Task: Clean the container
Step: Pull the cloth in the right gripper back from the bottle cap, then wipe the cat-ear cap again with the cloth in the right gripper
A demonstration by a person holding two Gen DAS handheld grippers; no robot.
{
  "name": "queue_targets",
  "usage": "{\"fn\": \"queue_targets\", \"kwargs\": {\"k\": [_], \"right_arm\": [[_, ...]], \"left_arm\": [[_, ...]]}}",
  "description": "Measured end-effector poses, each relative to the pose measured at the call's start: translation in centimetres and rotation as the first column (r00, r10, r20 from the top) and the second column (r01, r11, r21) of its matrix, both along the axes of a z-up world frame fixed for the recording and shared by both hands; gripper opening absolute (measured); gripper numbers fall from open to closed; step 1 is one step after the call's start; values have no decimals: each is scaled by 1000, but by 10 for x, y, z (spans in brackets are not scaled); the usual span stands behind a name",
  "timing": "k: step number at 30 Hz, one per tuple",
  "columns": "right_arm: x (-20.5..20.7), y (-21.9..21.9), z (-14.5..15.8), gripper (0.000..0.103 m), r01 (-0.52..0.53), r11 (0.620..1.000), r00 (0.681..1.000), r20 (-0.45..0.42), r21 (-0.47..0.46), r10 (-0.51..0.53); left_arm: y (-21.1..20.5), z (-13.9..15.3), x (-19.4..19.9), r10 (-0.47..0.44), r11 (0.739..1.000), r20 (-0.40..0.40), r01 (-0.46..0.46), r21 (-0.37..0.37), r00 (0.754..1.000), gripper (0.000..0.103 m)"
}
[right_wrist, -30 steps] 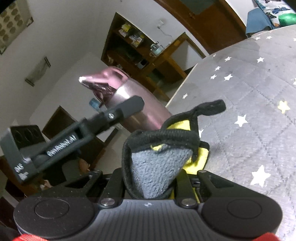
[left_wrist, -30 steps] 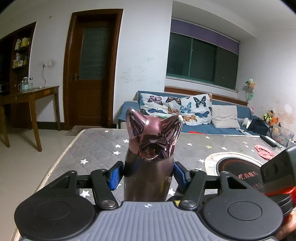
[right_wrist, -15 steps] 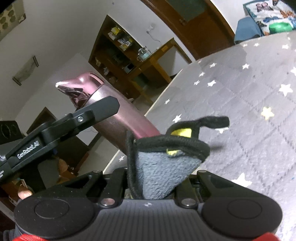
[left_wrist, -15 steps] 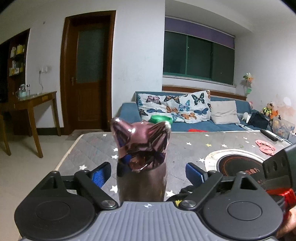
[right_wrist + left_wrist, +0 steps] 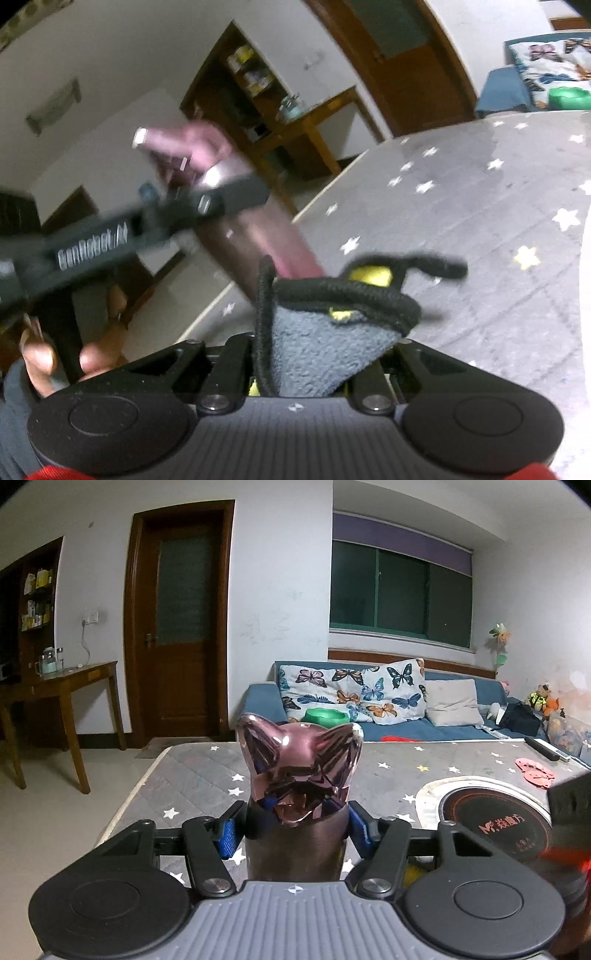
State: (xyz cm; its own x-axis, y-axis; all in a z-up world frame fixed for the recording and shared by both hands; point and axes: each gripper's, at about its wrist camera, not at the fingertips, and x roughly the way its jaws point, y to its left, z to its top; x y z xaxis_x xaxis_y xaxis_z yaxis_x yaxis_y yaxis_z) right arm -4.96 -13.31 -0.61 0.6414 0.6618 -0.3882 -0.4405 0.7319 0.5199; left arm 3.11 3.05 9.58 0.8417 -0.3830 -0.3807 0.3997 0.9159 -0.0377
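Note:
A pink metallic bottle [image 5: 295, 849] with a cat-head lid [image 5: 299, 771] stands upright between the blue pads [image 5: 226, 835] of my left gripper [image 5: 293, 832]. Its jaws are closing and the pads sit against the bottle's sides. In the right wrist view the bottle [image 5: 258, 236] is blurred and leans up to the left, with a left gripper finger [image 5: 221, 201] across it. My right gripper [image 5: 314, 373] is shut on a folded grey cloth [image 5: 325, 339] with black edging and yellow backing. The cloth sits just right of the bottle's lower body; whether they touch I cannot tell.
The table carries a grey starred cover [image 5: 192, 775] with an induction cooker [image 5: 491, 819] on the right. A remote [image 5: 546, 747] and red pieces [image 5: 533, 770] lie at the far right. A green bowl [image 5: 327, 716] stands behind the bottle. A person's hand [image 5: 40, 362] holds the left gripper.
The left jaws opened off the bottle half a second ago and have closed on it again. The right gripper with the cloth has shifted and rolled beside the bottle.

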Motion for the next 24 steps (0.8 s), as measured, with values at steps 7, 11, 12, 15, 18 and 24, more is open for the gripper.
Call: {"fn": "queue_targets", "kwargs": {"k": [7, 11, 12, 15, 18, 24], "right_arm": [[-12, -36, 41, 16, 113, 984, 985, 115, 138, -130], [-19, -42, 74, 16, 80, 968, 965, 225, 237, -134], [-18, -37, 83, 16, 51, 967, 956, 269, 250, -119], [-26, -18, 103, 16, -39, 976, 926, 375, 213, -45], [-23, 9, 111, 16, -75, 993, 913, 407, 95, 30], [-9, 32, 108, 15, -18, 999, 920, 390, -28, 27]], "left_arm": [[2, 0, -3, -35, 999, 12, 35, 10, 999, 61], [-3, -1, -4, -42, 999, 23, 41, 26, 999, 61], [-4, -1, -4, -43, 999, 25, 43, 31, 999, 61], [-7, -2, -4, -45, 998, 29, 44, 41, 999, 61], [-8, -3, -5, -45, 998, 31, 43, 44, 999, 61], [-7, -4, -4, -41, 999, 29, 40, 33, 999, 61]]}}
